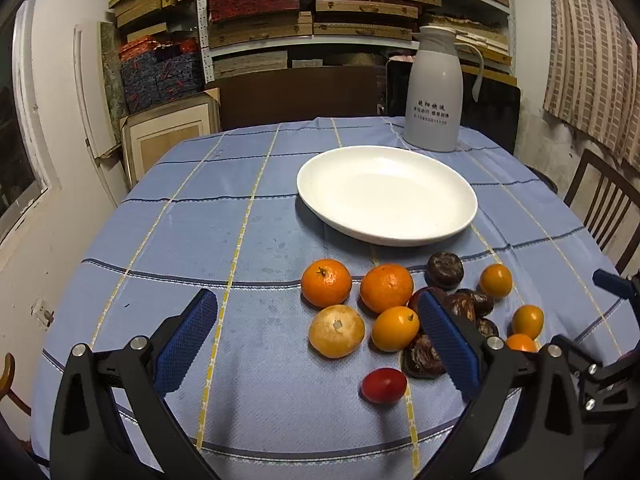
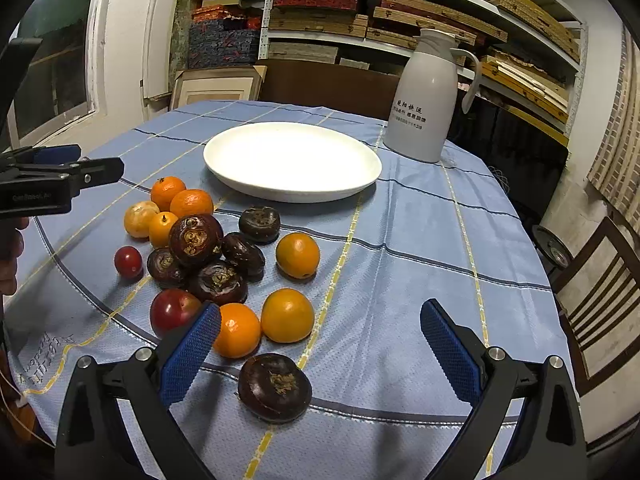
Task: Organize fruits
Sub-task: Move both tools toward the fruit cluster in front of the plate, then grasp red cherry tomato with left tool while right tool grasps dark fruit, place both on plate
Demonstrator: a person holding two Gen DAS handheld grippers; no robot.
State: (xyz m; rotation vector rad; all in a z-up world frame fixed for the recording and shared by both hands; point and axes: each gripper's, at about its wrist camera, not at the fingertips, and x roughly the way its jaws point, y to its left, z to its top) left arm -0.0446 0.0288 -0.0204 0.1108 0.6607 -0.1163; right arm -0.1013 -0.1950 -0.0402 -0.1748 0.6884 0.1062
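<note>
My left gripper (image 1: 318,322) hovers with its jaws spread wide over the blue checked tablecloth (image 1: 192,240), holding nothing. My right gripper (image 2: 320,330) is spread just as wide and is also empty. The white plate (image 2: 292,160) sits mid-table with nothing in it. All the fruit lies loose on the cloth in front of it: mandarins (image 2: 191,203), yellow-orange kumquats (image 2: 297,255), dark water chestnuts (image 2: 195,239) and a cherry tomato (image 2: 128,262). A white thermos jug (image 2: 425,96) stands closed behind the plate.
</note>
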